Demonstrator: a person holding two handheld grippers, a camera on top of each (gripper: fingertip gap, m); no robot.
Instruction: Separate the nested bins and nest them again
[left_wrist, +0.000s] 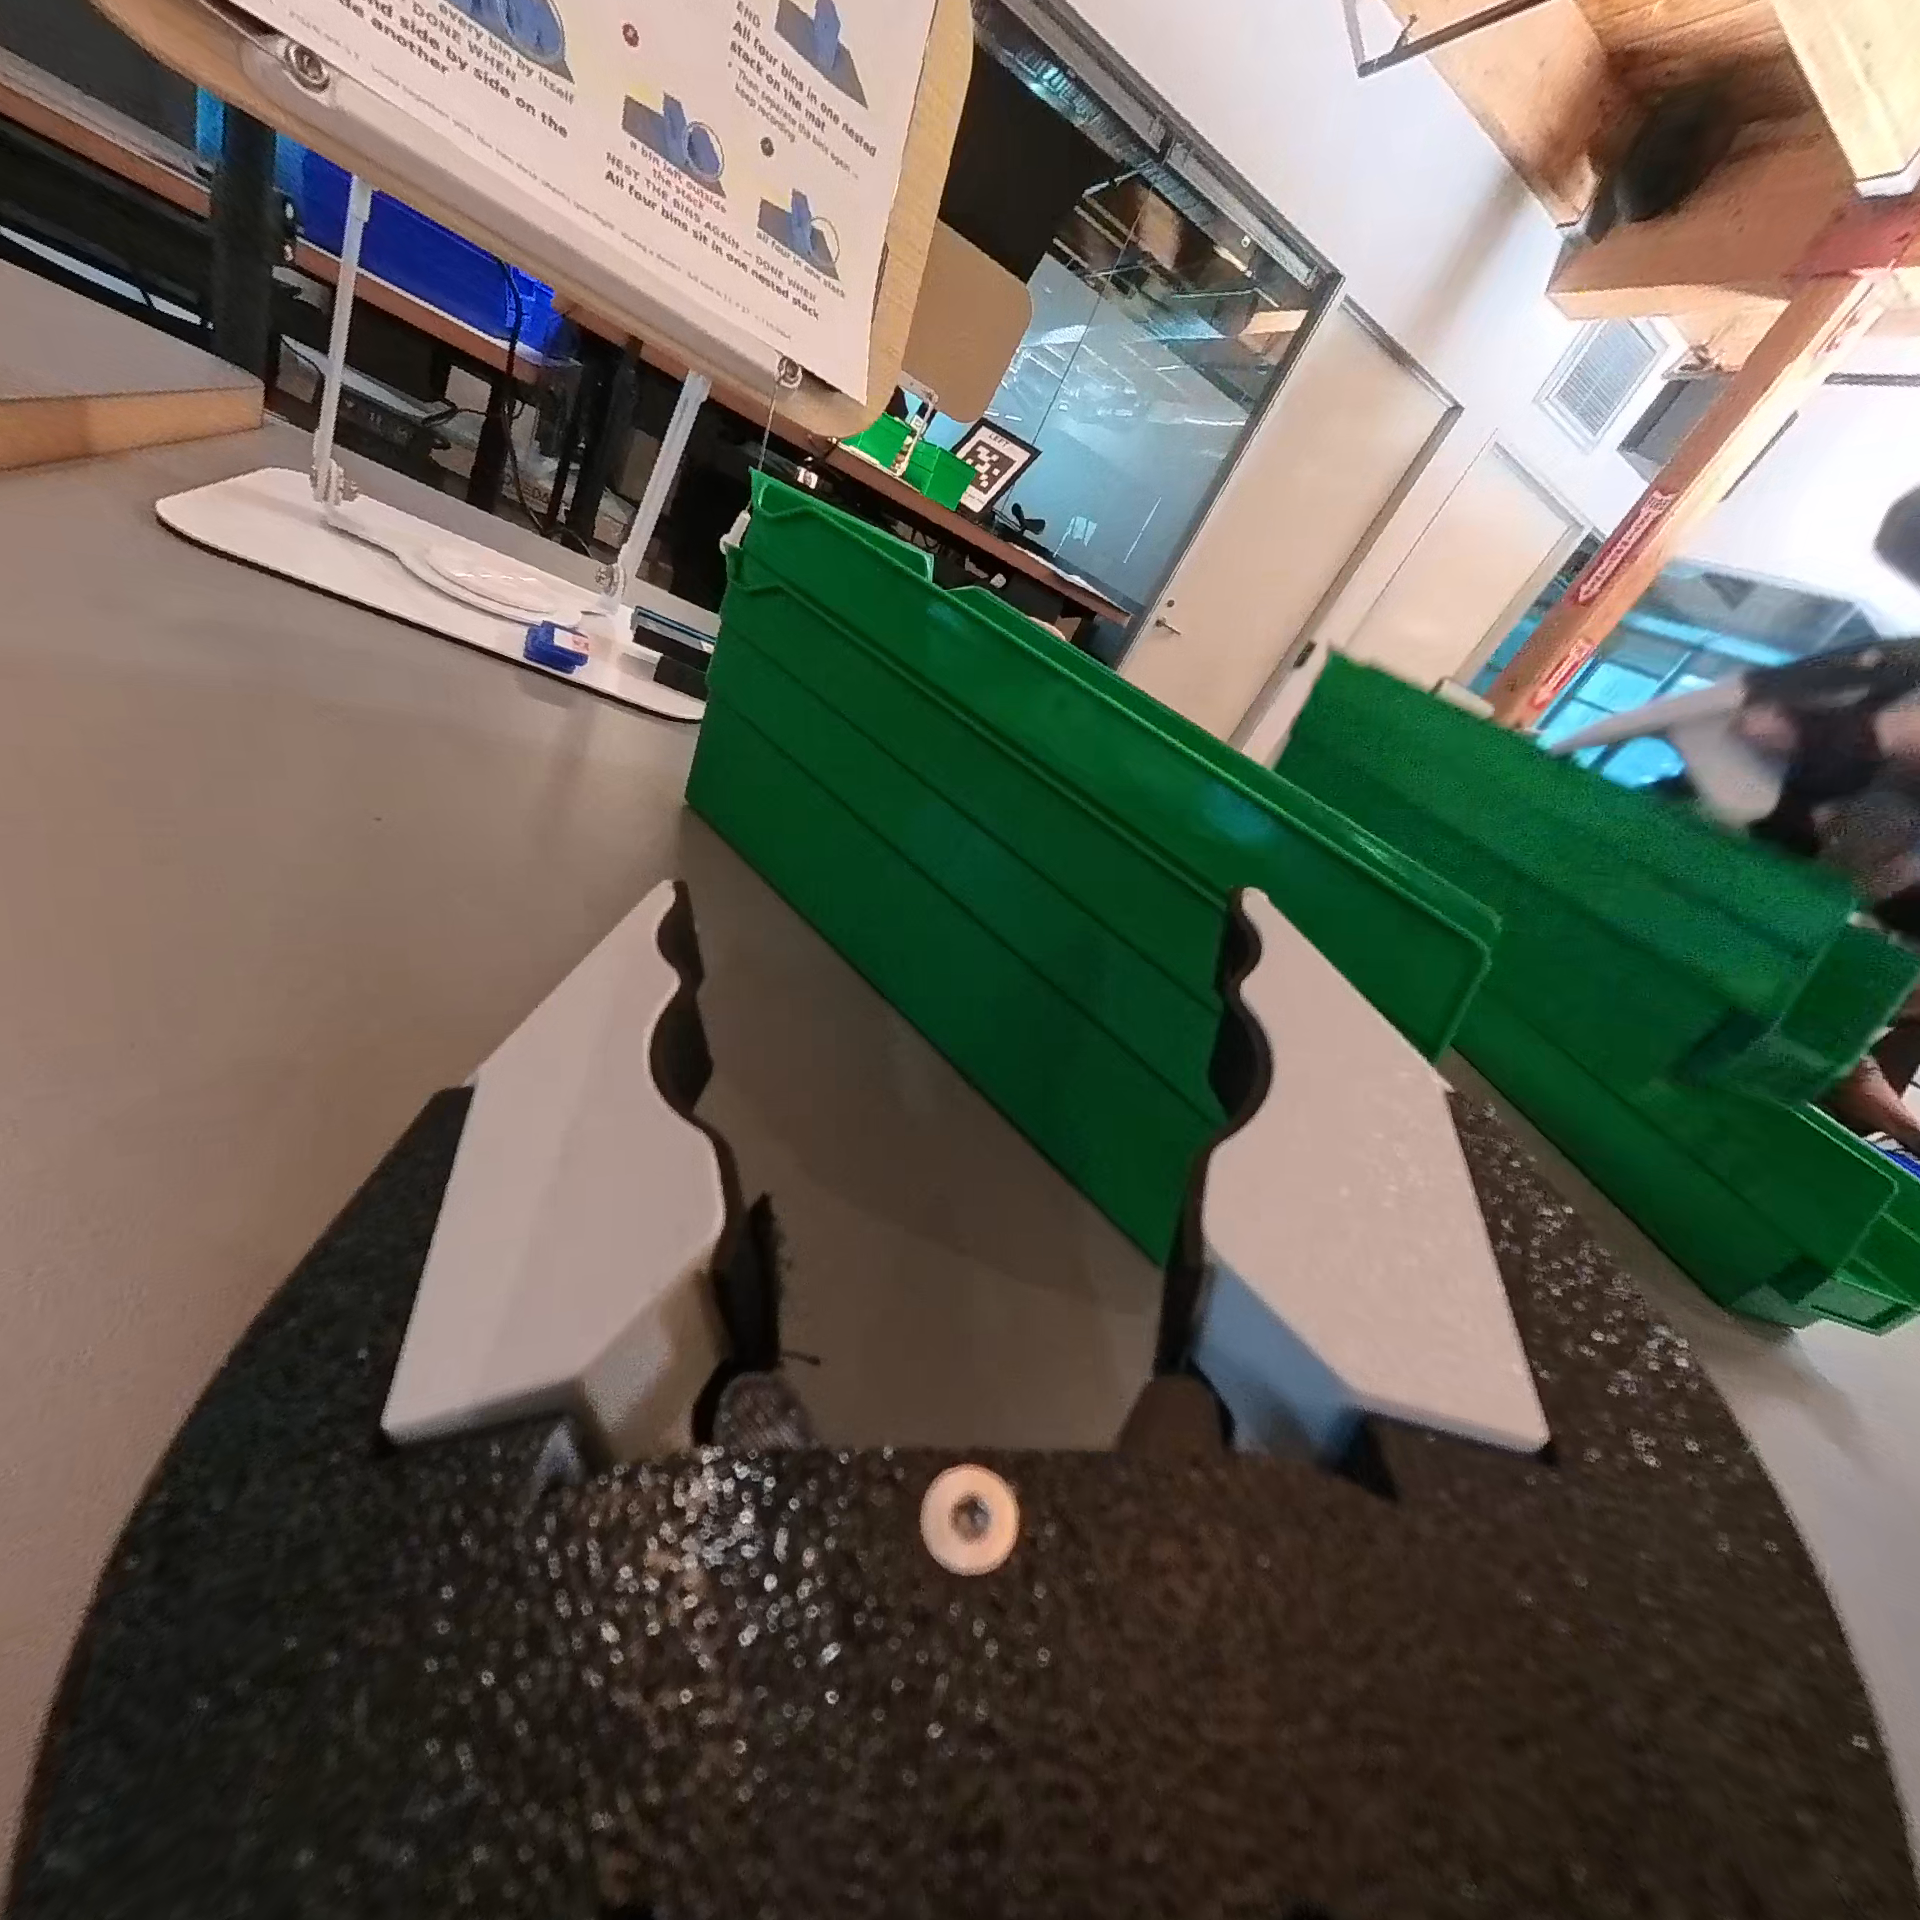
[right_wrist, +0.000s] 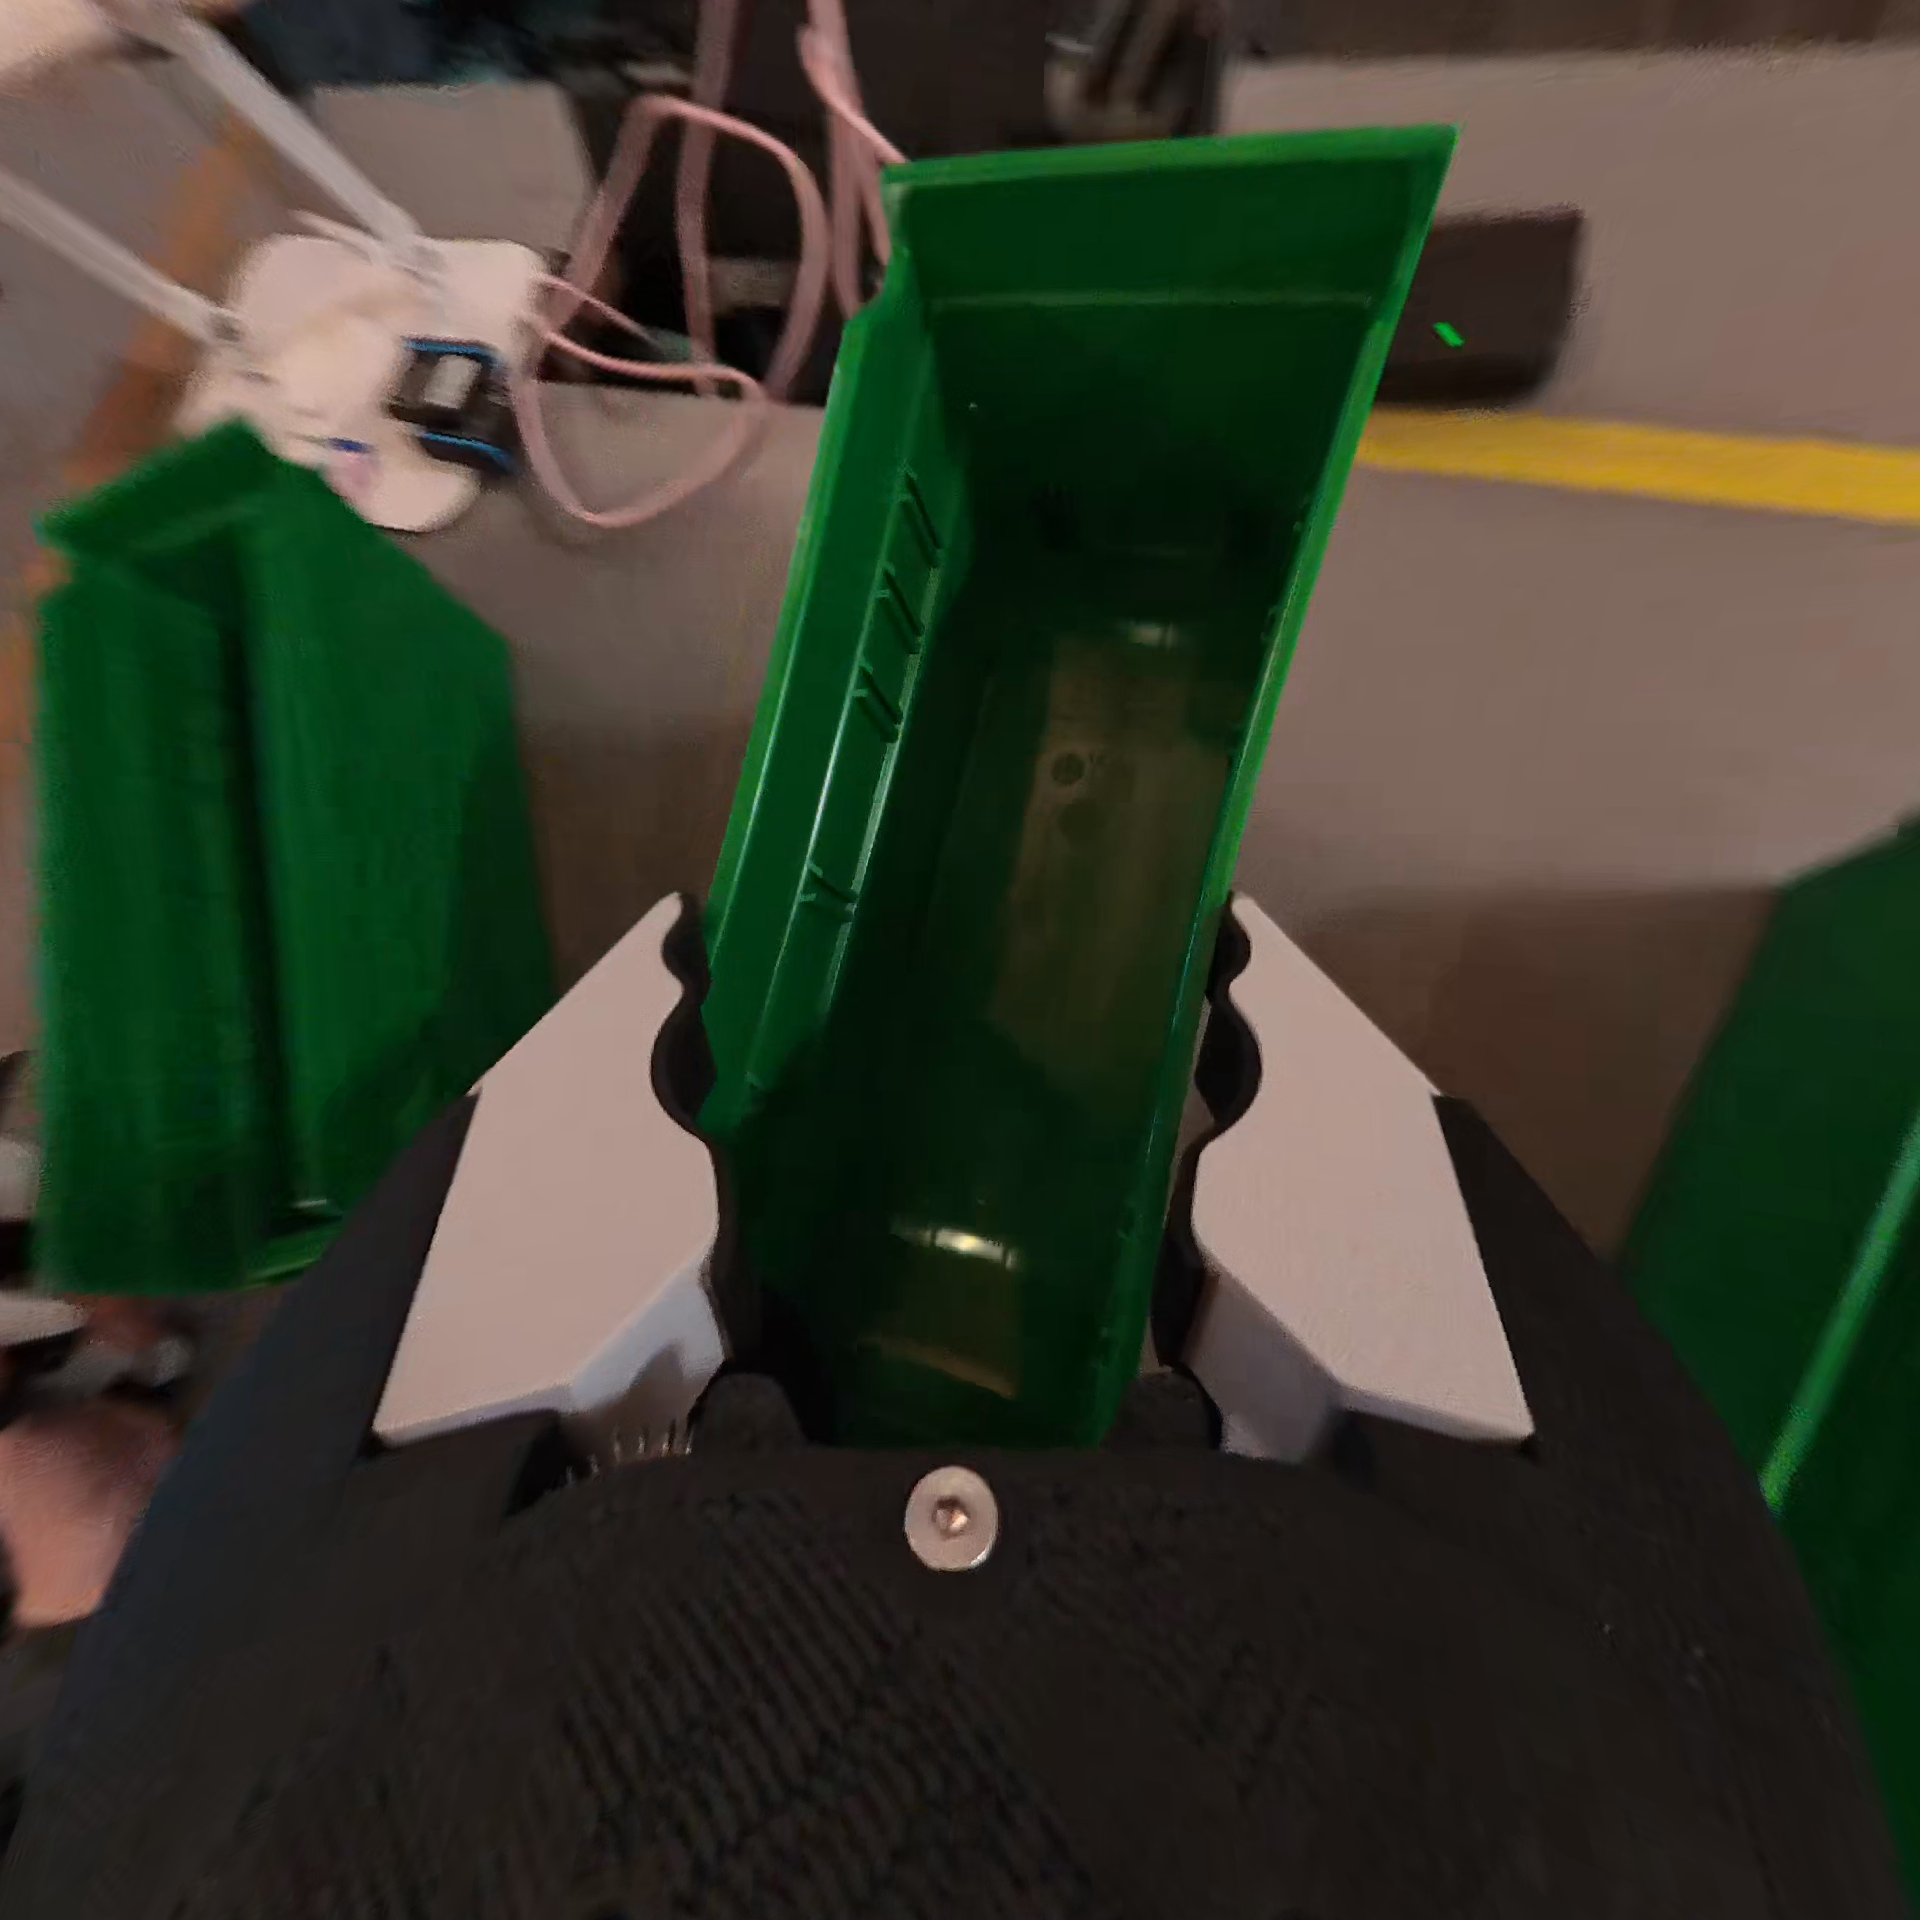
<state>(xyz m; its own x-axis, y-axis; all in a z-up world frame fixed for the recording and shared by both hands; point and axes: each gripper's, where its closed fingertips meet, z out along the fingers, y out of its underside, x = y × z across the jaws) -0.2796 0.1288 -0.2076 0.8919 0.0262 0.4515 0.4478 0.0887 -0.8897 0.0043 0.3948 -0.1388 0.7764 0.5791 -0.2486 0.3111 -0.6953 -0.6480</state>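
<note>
The right gripper (right_wrist: 956, 1039) held one green bin (right_wrist: 1049, 727) aloft, the left gripper (left_wrist: 961, 1049) stood wide and empty; other bins (left_wrist: 997, 831) remained apart, nesting unfinished.

The left wrist view sits low, tilted, skimming the table (left_wrist: 312, 883) toward green bins (left_wrist: 987, 831). The right wrist view peers down, close. Both catch the white stand (left_wrist: 416, 561).

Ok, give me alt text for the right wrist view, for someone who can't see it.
The right gripper holds a long green bin between its fingers, open side toward the camera. Two more green bins, one at left and one at the right edge, show blurred against the grey surface.
</note>
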